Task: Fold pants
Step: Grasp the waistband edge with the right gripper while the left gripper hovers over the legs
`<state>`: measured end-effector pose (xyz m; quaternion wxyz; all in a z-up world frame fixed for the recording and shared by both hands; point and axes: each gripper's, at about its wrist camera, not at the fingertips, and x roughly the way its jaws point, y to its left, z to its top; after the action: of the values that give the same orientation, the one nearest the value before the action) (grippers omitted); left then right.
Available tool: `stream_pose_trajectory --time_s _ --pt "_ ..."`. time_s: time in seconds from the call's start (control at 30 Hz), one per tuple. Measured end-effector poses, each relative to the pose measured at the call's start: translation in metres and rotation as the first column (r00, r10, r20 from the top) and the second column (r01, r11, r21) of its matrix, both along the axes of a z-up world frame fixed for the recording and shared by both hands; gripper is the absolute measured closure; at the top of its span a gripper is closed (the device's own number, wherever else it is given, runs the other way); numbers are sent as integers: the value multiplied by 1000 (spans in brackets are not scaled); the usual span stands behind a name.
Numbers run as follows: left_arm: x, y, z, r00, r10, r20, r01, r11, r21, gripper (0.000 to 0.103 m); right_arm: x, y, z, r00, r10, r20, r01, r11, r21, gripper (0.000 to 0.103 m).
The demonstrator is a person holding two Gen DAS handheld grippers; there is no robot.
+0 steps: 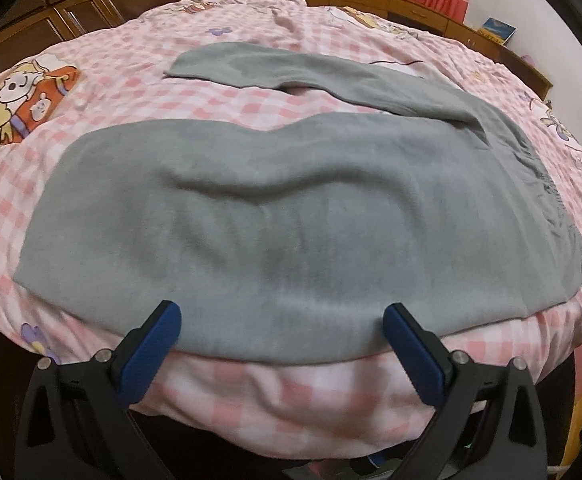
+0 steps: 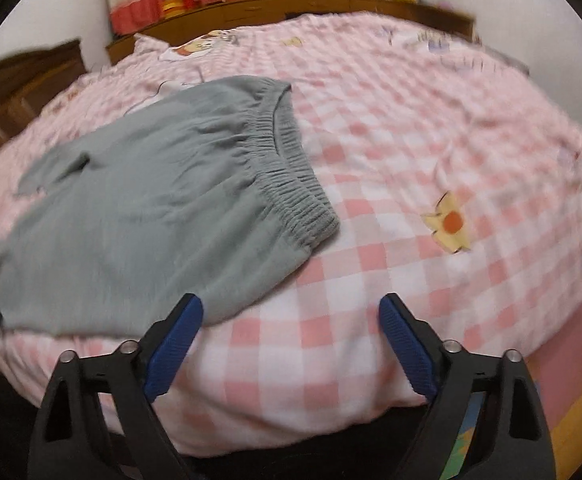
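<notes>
Left hand-held gripper (image 1: 281, 322): jaws spread wide, empty, poised at the near hem of one leg
Right hand-held gripper (image 2: 291, 314): likewise agape, holding nothing; near the waist corner
Pants (image 1: 275, 216): grey, spread on the bed (image 2: 411, 128); legs run left, elastic waistband (image 2: 291, 168) lies right; far leg angled away
Handling: looks soft, light, limp fleece; likely to sag and drag on the quilt
Grip: pinch waistband corner and leg hem; lift both together
</notes>
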<state>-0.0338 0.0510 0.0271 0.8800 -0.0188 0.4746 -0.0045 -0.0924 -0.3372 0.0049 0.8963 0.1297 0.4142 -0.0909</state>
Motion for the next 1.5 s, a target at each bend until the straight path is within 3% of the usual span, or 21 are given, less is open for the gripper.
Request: stream_pose_trajectory --time_s 0.1,0.2,0.3,0.37,0.43,0.57,0.77,1.0,1.13,1.3,1.4,1.5 --pt "-3 9 1 1000 19 4 -19 1000 20 0 12 -5 -3 1000 -2 7 1 997 83 19" --pt "-5 16 1 999 45 7 -46 998 37 0 22 2 -2 1000 -7 29 5 997 72 24" --pt "-9 15 2 999 38 27 -40 996 74 0 34 12 1 1000 8 19 -8 999 46 51" --pt "-12 11 3 999 16 36 -20 995 94 0 40 15 8 1000 12 15 -13 1000 20 80" --pt "-16 4 6 998 -27 51 22 994 105 0 43 14 20 999 17 39 -18 999 29 90" --pt "-23 -12 8 991 -115 74 106 988 112 0 56 16 55 997 27 77 -29 999 26 93" --pt "-27 -46 -4 974 -214 70 196 958 208 0 75 32 111 991 46 127 -41 998 -44 96" --pt "-8 -57 -7 977 -178 119 136 945 297 2 77 41 145 986 64 151 -52 995 -83 98" --pt "-13 -46 8 971 -163 177 111 957 269 13 58 31 138 990 53 127 -43 996 -74 98" --pt "-19 -28 19 972 -171 160 146 977 156 53 24 14 104 996 20 83 -16 999 -49 98" --pt "-19 -23 15 976 -189 108 182 981 74 59 15 2 76 999 6 38 -5 1000 -21 98" --pt "-20 -21 6 980 -193 47 192 981 37 59 12 -7 47 1000 -12 -7 13 1000 28 98"
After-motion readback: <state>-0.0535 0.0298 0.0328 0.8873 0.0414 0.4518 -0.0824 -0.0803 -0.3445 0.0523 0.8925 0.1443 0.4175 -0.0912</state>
